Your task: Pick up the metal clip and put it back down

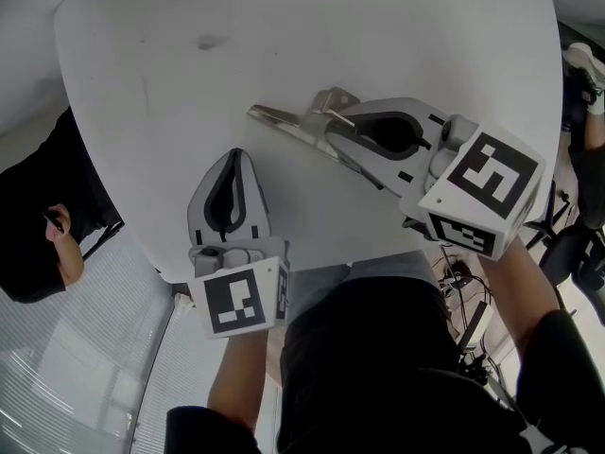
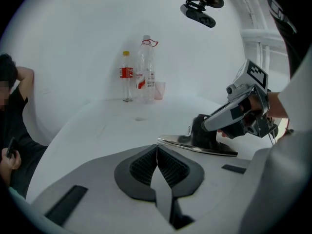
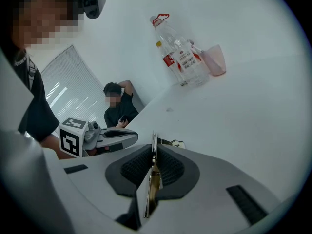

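The metal clip (image 1: 284, 121) is a long shiny blade with a looped handle, near the middle of the white round table (image 1: 378, 26). My right gripper (image 1: 342, 127) is shut on its handle end, and the blade points left, low over the table. I cannot tell whether it touches the surface. In the right gripper view the clip (image 3: 154, 141) shows edge-on between the pads. My left gripper (image 1: 236, 156) is shut on nothing, near the table's front edge, a short way left of the clip (image 2: 195, 145). The left gripper view shows the right gripper (image 2: 222, 120) on the clip.
Two plastic bottles (image 2: 138, 74) and a pink cup (image 2: 160, 89) stand at the table's far side; bottles (image 3: 179, 52) and cup (image 3: 215, 60) also show in the right gripper view. A person in black (image 1: 43, 220) sits at the left of the table.
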